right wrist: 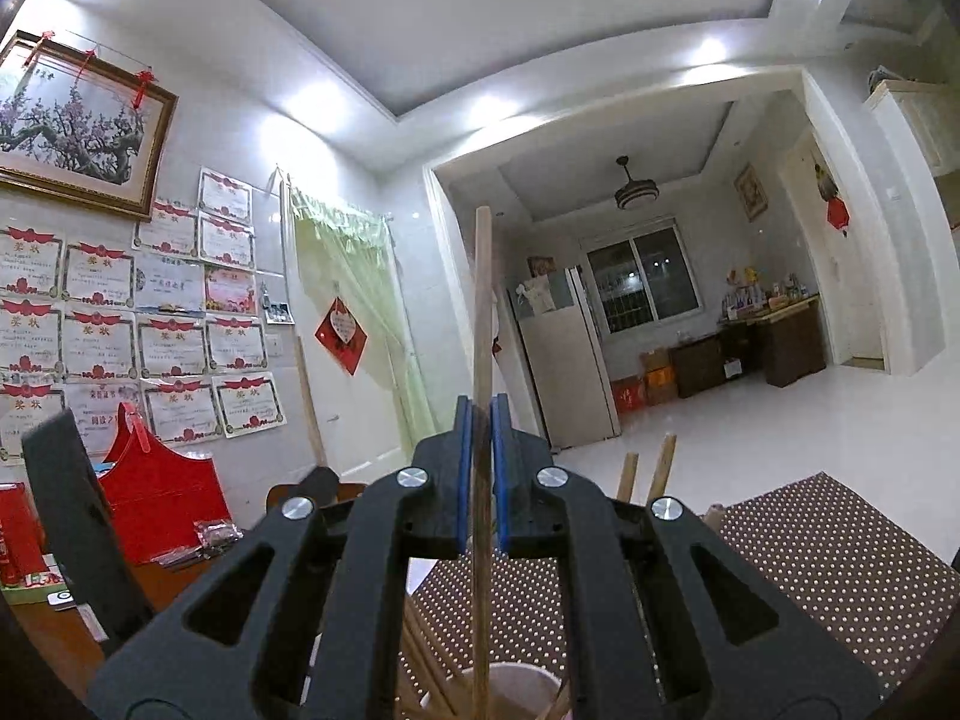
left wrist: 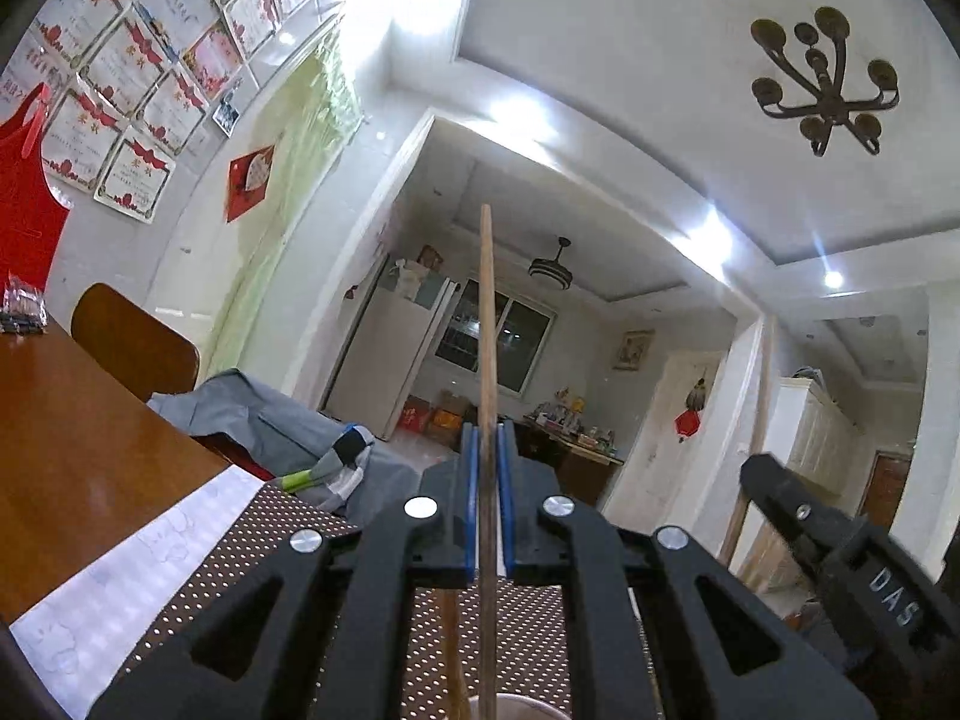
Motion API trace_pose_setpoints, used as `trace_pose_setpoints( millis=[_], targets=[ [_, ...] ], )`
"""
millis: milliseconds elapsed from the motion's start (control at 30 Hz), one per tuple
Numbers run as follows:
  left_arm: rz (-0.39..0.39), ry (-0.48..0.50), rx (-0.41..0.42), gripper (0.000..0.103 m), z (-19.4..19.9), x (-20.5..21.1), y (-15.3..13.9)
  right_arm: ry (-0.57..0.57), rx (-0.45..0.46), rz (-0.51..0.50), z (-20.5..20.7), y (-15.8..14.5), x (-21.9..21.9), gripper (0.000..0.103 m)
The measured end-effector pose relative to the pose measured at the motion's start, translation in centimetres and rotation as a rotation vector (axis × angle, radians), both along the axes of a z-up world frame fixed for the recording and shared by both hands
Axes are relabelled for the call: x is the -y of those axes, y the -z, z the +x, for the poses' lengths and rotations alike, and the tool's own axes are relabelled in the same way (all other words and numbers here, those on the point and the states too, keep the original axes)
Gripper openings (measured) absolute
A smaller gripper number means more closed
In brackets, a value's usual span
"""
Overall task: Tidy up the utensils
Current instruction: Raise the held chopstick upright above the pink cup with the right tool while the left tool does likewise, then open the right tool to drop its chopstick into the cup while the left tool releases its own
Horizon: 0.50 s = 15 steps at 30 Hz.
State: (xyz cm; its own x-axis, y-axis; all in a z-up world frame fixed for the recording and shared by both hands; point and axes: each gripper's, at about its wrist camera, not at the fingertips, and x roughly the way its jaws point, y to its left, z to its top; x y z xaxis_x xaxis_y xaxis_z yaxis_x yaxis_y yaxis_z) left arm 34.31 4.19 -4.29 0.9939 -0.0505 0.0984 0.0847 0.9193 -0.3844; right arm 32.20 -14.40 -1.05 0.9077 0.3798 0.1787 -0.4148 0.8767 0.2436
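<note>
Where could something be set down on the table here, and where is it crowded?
Free: the dotted mat right of the right gripper, and bare wood between the white paper and chair back. Crowded: the cup of chopsticks below both grippers, and the corner by the red bag.

You are facing a white-walled room lit by bright recessed ceiling spotlights (right wrist: 711, 51). At ten o'clock hangs a framed plum-blossom painting (right wrist: 78, 126), with rows of red-trimmed award certificates (right wrist: 174, 348) beneath it. At eleven o'clock a pale green curtain (right wrist: 354, 300) covers a doorway. At one o'clock a wide opening leads to a back room with a refrigerator (right wrist: 564, 366), a dark window (right wrist: 645, 279), a ceiling fan lamp (right wrist: 635, 189) and glossy white floor tiles (right wrist: 750, 432). A dark chandelier (left wrist: 825, 78) hangs overhead. A wooden table (left wrist: 78, 456) sits at eight o'clock.
</note>
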Motion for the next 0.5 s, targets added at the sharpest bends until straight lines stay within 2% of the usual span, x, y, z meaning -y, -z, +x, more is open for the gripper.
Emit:
trace_pose_setpoints(
  millis=[367, 500],
  targets=[
    [-0.013, 0.020, 0.008, 0.006, -0.25, 0.15, 0.32, -0.010, 0.002, -0.022, 0.44, 0.59, 0.16, 0.007],
    [0.012, 0.035, -0.007, 0.007, -0.15, 0.29, 0.08, -0.008, 0.000, -0.033, 0.29, 0.63, 0.20, 0.007]
  ],
)
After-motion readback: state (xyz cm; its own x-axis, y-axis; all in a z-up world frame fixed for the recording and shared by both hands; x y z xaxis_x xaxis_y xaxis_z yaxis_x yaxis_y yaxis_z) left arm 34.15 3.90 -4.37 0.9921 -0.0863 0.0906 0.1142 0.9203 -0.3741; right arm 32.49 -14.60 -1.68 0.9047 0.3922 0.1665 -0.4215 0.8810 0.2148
